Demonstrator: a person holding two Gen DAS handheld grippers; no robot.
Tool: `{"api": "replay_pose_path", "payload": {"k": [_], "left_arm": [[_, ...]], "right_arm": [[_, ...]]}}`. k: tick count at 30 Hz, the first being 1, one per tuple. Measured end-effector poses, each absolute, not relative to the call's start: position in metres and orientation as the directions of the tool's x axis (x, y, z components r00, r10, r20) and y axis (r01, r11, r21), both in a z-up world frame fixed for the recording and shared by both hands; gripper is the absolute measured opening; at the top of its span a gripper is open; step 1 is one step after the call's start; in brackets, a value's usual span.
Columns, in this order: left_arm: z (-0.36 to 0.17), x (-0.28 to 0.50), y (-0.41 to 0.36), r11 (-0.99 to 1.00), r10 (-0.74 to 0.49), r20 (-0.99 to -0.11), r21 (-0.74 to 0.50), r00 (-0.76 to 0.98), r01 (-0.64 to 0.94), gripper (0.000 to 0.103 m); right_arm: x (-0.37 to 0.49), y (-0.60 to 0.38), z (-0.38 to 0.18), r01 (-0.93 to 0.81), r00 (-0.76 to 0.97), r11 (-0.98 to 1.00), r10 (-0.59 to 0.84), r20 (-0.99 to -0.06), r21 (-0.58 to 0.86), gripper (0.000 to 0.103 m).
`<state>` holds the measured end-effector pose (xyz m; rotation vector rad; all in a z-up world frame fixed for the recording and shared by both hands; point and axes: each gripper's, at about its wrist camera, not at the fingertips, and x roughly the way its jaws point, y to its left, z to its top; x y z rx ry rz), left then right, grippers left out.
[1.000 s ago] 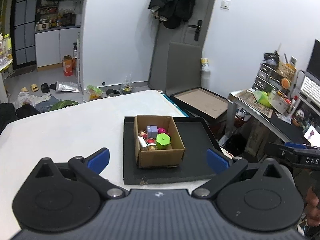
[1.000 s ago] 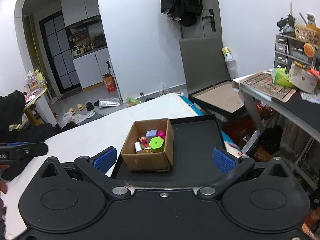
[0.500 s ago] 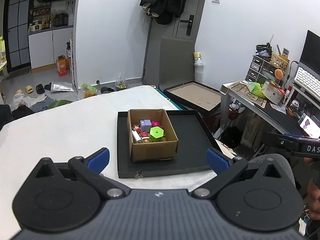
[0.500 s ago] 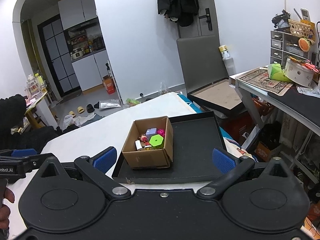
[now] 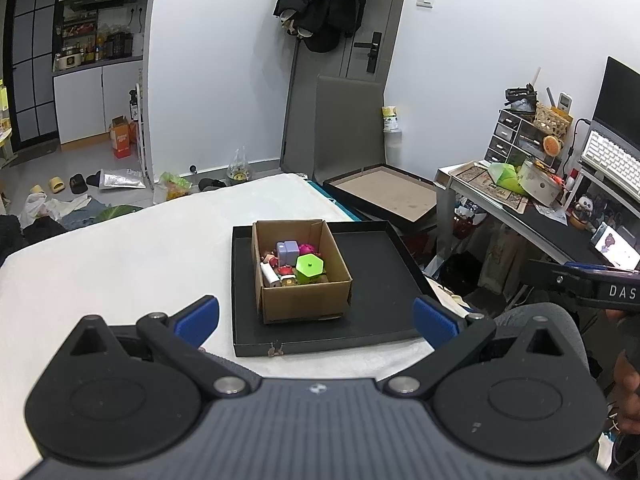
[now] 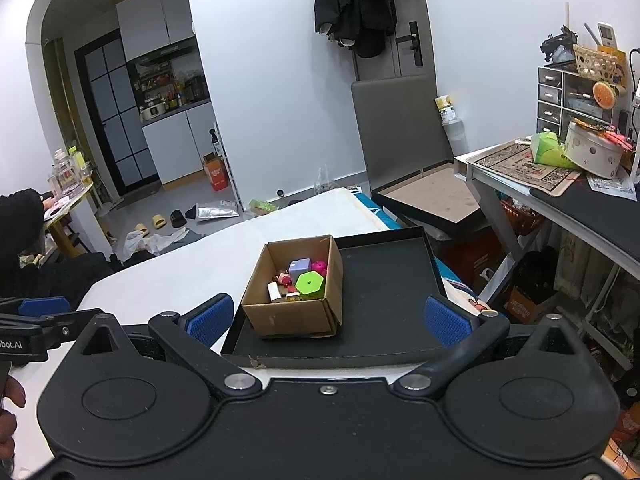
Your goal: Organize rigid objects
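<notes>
White walls (image 5: 224, 80) enclose the room, and a dark coat (image 5: 320, 0) hangs on a grey door (image 5: 360, 64). To the left a kitchen nook with white cabinets (image 6: 176, 148) opens behind a black-framed glass door (image 6: 108, 120), with slippers (image 6: 150, 224) and bags strewn over the grey floor (image 5: 80, 160). On the right, a cluttered desk (image 6: 560, 200) holds a small drawer unit (image 6: 560, 96).

You're getting even, cool indoor light in both views, no hard shadows. The white walls (image 5: 224, 80) are reading bright but not blowing out. The black tray (image 5: 376, 280) is staying dark and flat, with little surface detail. Fisheye bending is showing strongly at the edges: the door frame (image 6: 424, 32) is curving and the corners are vignetting to black. Focus is holding sharp on the cardboard box (image 6: 296, 312); the far kitchen (image 5: 96, 48) is looking softer. No motion blur showing.
</notes>
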<state>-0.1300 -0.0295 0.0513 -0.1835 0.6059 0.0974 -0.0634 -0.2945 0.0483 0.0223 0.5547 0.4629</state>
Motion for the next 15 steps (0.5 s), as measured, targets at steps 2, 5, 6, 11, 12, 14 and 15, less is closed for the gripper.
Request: {"api": "replay_pose_path", "payload": {"k": [2, 5, 6, 11, 12, 14, 15], "left_arm": [[0.0518, -0.1297, -0.0302, 0.98, 0.033, -0.574, -0.144, 0.818, -0.14, 0.102], [0.0512, -0.1295, -0.0314, 0.98, 0.029, -0.575, -0.145, 0.817, -0.137, 0.102], [0.0512, -0.1298, -0.0317, 0.98, 0.029, -0.575, -0.144, 0.818, -0.136, 0.102], [0.0514, -0.1308, -0.0325, 0.98, 0.029, -0.574, -0.145, 0.819, -0.136, 0.102], [0.0514, -0.1308, -0.0326, 0.98, 0.029, -0.573, -0.145, 0.819, -0.137, 0.102], [0.0518, -0.1316, -0.0333, 0.98, 0.031, -0.574, -0.144, 0.818, -0.138, 0.102], [0.0521, -0.1318, -0.0336, 0.98, 0.031, -0.573, -0.144, 0.819, -0.137, 0.102]], "right_arm": [[-0.065, -0.2947, 0.0487, -0.427, 0.742, 0.891, 0.442, -0.503, 0.153, 0.103], [-0.0681, -0.292, 0.0492, -0.431, 0.746, 0.893, 0.435, -0.503, 0.133, 0.103], [-0.0691, -0.2916, 0.0492, -0.431, 0.747, 0.893, 0.434, -0.503, 0.13, 0.103], [-0.0696, -0.2916, 0.0501, -0.433, 0.749, 0.892, 0.434, -0.501, 0.126, 0.103], [-0.0696, -0.2917, 0.0501, -0.433, 0.75, 0.893, 0.433, -0.501, 0.125, 0.103], [-0.07, -0.2913, 0.0493, -0.431, 0.751, 0.895, 0.428, -0.503, 0.118, 0.103], [-0.0704, -0.2908, 0.0489, -0.43, 0.752, 0.896, 0.424, -0.505, 0.112, 0.103]]}}
